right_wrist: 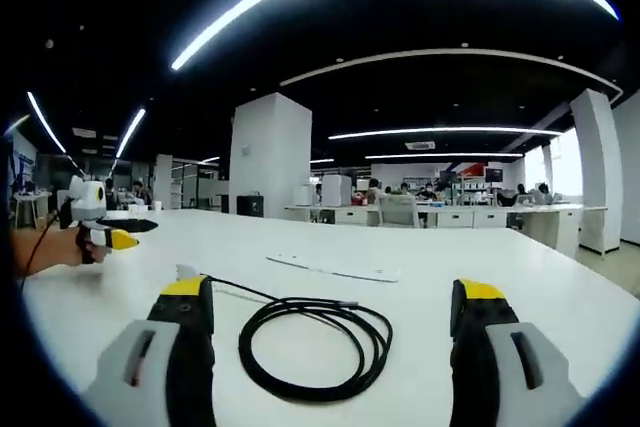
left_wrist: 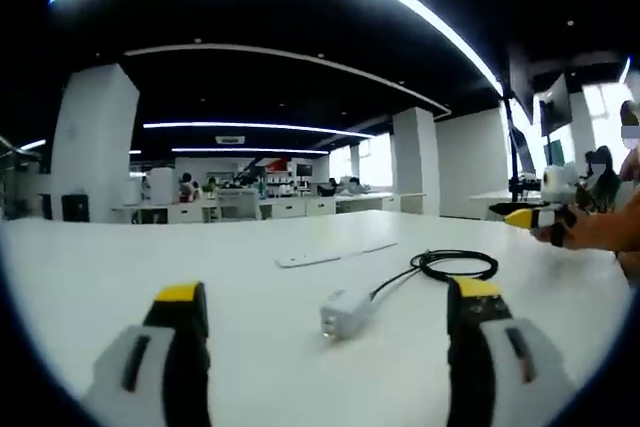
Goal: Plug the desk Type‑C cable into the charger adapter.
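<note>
Judging progress: we see the cable [right_wrist: 315, 347] unplugged, coiled near the charger [left_wrist: 345, 313] on the tabletop [left_wrist: 150, 257].
Jaws: both grippers spread, holding nothing.

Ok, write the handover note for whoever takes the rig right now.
Left tool: open, holding nothing, aimed at the charger adapter lying on the white desk.
Right tool: open, holding nothing, over the coiled black cable.
In the left gripper view the cable runs up to the adapter; whether it is already seated there cannot be told.
Left: check that joint, then grip the adapter and the free plug and push in.
</note>
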A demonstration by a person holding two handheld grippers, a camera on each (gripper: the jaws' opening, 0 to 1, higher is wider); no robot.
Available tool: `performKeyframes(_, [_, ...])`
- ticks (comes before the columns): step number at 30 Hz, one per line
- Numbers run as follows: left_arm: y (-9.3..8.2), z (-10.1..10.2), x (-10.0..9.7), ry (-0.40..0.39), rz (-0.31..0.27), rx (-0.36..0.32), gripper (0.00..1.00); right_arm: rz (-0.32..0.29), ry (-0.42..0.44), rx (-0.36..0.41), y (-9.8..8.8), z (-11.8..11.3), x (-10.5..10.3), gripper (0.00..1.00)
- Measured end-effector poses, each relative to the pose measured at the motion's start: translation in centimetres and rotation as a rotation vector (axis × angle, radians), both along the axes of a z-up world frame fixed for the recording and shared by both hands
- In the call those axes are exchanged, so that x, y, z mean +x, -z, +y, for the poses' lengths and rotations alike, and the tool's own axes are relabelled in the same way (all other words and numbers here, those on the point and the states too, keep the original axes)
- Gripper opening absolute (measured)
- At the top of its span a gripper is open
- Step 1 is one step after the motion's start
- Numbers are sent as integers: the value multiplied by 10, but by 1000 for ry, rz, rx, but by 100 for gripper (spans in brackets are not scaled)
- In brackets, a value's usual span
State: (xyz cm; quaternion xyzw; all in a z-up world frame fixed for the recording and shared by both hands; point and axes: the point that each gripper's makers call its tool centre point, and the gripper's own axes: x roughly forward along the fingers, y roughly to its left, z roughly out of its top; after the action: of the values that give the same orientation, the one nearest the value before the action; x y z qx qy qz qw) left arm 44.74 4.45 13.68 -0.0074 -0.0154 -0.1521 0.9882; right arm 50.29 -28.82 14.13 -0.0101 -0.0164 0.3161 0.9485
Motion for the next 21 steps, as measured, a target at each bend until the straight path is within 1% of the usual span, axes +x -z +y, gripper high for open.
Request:
performKeyframes(1, [0,0,-2,-1,0,-2,100,-3,2,0,-1,-2,-8,100])
performKeyframes(2, [-3,-3,-18,-4,-9,-8,100,-5,5,1,-2,-4,-15,100])
performKeyframes(4, [-6,-5,-30,-2,-18,-10,100,4,9,22,-3,-7,-23,100])
performKeyframes(5, [-13,-5,-39,-6,-40,-38,100,5,7,31,-4,-9,-29,100])
performKeyframes(7, [-19,-5,-51,-13,-50,-63,100,4,16,46,-7,-13,-40,100])
performKeyframes(8, [-21,-5,-55,-16,-52,-67,100,2,17,53,-9,-14,-45,100])
performKeyframes(10, [-25,-7,-73,-27,-59,-58,100,-1,22,59,-11,-19,-58,100])
performKeyframes(11, [-25,-8,-77,-28,-61,-53,100,-2,23,60,-11,-20,-62,100])
performKeyframes(15, [-23,-9,-104,-40,-57,-50,100,3,22,57,-8,-24,-91,100])
performKeyframes(16, [-22,-10,-108,-41,-54,-51,100,3,22,56,-8,-24,-93,100])
performKeyframes(18, [-18,-11,-122,-46,-49,-51,100,-2,23,37,-6,-26,-107,100])
performKeyframes(20, [-18,-10,-133,-54,-53,-52,100,-5,25,28,-5,-27,-118,100])
performKeyframes(21, [-17,-10,-135,-56,-52,-53,100,-8,25,26,-5,-27,-122,100])
